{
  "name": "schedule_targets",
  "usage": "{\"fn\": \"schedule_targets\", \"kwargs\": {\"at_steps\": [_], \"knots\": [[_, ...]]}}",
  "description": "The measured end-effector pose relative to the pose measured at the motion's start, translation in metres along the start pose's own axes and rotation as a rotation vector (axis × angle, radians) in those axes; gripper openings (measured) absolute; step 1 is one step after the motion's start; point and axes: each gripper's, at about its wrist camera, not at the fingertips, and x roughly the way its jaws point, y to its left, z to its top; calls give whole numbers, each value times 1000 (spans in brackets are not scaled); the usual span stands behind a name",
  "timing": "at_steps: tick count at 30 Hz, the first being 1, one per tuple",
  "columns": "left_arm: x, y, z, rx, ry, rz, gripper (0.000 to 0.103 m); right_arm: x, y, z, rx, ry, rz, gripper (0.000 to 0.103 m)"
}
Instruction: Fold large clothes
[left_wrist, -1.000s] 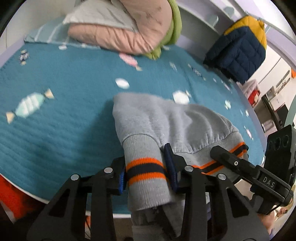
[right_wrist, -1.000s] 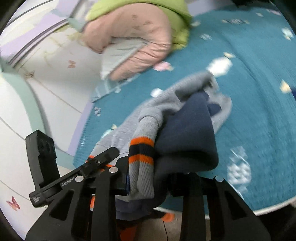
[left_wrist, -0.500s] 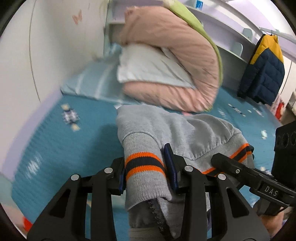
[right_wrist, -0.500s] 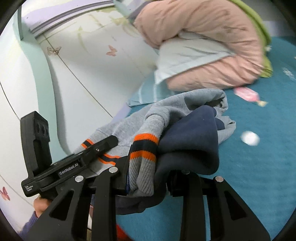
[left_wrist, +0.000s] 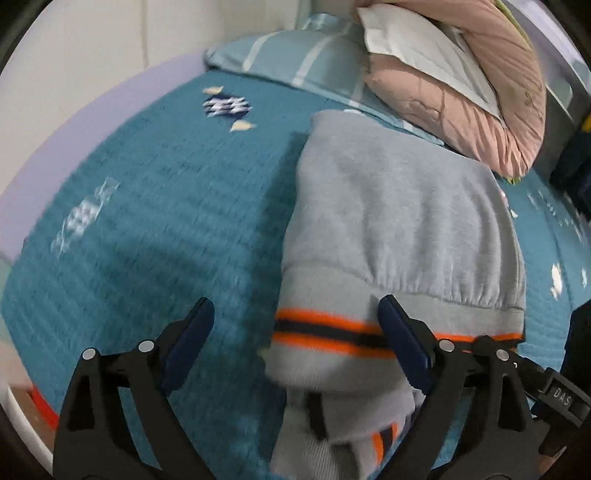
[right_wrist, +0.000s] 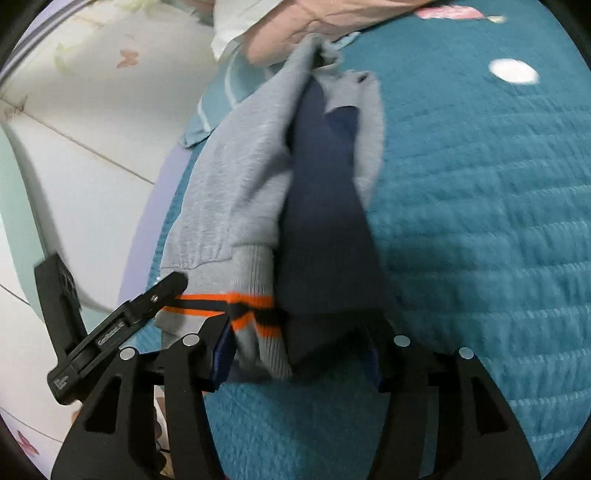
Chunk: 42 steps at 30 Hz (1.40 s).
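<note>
The folded grey fleece sweatshirt with orange and navy striped ribbing (left_wrist: 399, 221) lies on the teal quilted bedspread with pale candy shapes (left_wrist: 155, 221), its long axis running away from both tools toward the head of the bed, the ribbed hem nearest them. The left tool (left_wrist: 295, 328) stands wide open with nothing between its blue pads: the left finger is over bare bedspread, the right finger sits against the hem, so the cloth lies to the right of the tool's centre. The right tool (right_wrist: 295, 350) has its jaws spread either side of the bunched hem and the dark navy layer (right_wrist: 325, 229) folded into it; the cloth fills the gap, but I cannot tell whether the pads press it or merely flank it. Judging by this, the bundle is being set down and the hem edge is what the next move turns on, with both tools about equally near it.

Beyond the far end of the sweatshirt lies a puffy pink quilt folded with a white lining (left_wrist: 461, 85), on a light blue striped pillow (left_wrist: 291, 62); the garment's far tip reaches close to them, so little room is left that way. The wall (right_wrist: 74, 147) runs close along the left side of the bed
</note>
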Motion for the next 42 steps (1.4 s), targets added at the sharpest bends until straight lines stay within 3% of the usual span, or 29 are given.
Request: {"fn": "schedule_targets", "kwargs": {"at_steps": [8,10,16,21,23,29,37,42], "knots": [[-62,-18,-21,60,-23,88,90,-43,-15,-3,44,66,-92,57],[-85,-28,-27,77,-46,93,90,-69,-16,-4,43,71,-52,57],[-186,-75,-46,120,-154,72,90,-175,16,-21,-159,53,-62,62],[-284,-126,-74,145,-311,67,95,-291,64,-49,-360,-87,-145,81],[-319,-143,-87,169,-370,47,96,-343,87,-64,-430,-186,-167,87],[-410,-190,-122,189,-498,-18,98,-449,124,-111,-560,-410,-232,93],[-492,-227,-164,221,-640,-43,98,-531,152,-165,-638,-618,-311,95],[-525,-237,-182,235,-707,-65,98,-555,156,-184,-661,-698,-322,95]]}}
